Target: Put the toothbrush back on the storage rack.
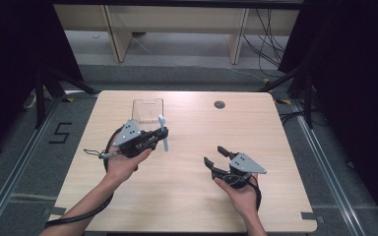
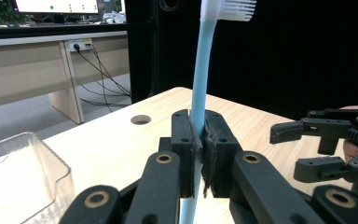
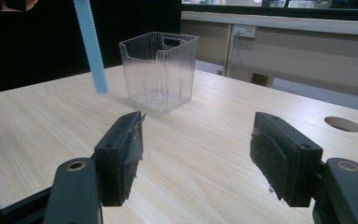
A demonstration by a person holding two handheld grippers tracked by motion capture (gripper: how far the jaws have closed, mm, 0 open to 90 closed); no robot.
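Light blue, smooth plastic toothbrush (image 2: pixel 198 84); clear ribbed plastic square box (image 3: pixel 160 71); pale matt wood-grain table (image 1: pixel 187 196); matt black plastic grippers.

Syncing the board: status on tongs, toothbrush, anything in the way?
Left tongs shut on blue toothbrush, upright, off the table. Right tongs open, empty. Clear bin beyond, path clear.

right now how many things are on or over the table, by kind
toothbrush, light blue, clamped in the left gripper: 1
clear plastic bin: 1
grippers, left plus the open right gripper: 2
total: 4
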